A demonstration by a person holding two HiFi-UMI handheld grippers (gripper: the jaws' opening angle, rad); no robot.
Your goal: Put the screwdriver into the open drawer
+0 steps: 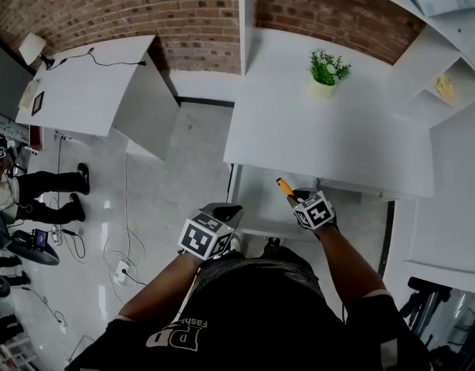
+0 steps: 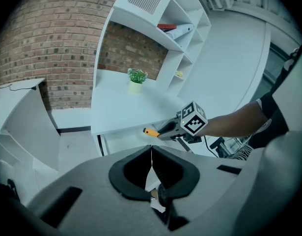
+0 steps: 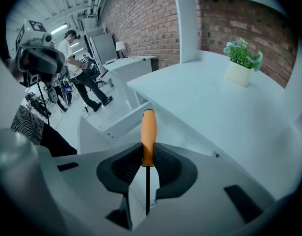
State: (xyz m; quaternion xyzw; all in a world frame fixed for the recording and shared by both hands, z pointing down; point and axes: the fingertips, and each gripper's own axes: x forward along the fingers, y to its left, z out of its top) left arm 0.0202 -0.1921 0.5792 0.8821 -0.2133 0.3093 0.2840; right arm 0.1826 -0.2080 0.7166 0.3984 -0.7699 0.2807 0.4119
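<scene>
My right gripper [image 1: 293,195] [image 3: 148,149] is shut on the screwdriver, whose orange handle [image 1: 284,185] [image 3: 148,134] sticks out ahead of the jaws while the black shaft runs back between them. It hangs over the open white drawer [image 1: 256,201] [image 3: 122,121] under the front edge of the white desk [image 1: 330,141]. In the left gripper view the same orange handle [image 2: 151,131] pokes out of the right gripper over the drawer [image 2: 123,140]. My left gripper [image 1: 226,212] [image 2: 151,157] stays to the drawer's left with its jaws shut together and nothing held.
A small potted plant [image 1: 327,72] [image 3: 241,63] stands at the back of the desk. White shelves [image 1: 446,83] rise at the right. A second white table [image 1: 90,87] stands at the left, with a person [image 1: 36,192] and cables on the floor [image 1: 121,253] beside it.
</scene>
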